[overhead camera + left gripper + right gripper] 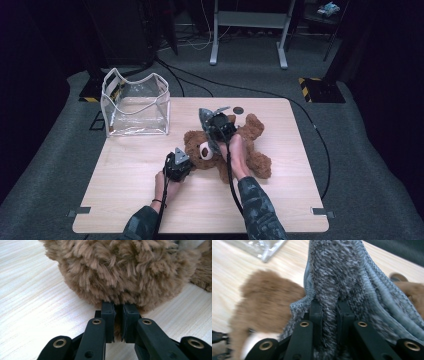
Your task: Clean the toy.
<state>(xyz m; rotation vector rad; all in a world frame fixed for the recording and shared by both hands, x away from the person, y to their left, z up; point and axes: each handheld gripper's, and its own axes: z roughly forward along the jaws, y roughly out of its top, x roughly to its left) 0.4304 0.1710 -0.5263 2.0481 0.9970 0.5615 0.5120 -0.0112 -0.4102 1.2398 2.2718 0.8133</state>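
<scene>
Teddy bear (227, 147): lying on counter (130, 170), centre. Left tool (118, 315) pinching head fur, jaws near-closed. Right tool (329, 312) clamping grey cloth (342, 272) over bear. Advice: keeping head pinned, drawing cloth gently, avoiding fur snag.

teddy bear (262, 307) blurred; grey cloth (342, 277) cut off at top

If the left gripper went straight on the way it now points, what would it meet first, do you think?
The teddy bear: the left gripper is already shut on its fur, so it would probably press straight into the plush.
</scene>
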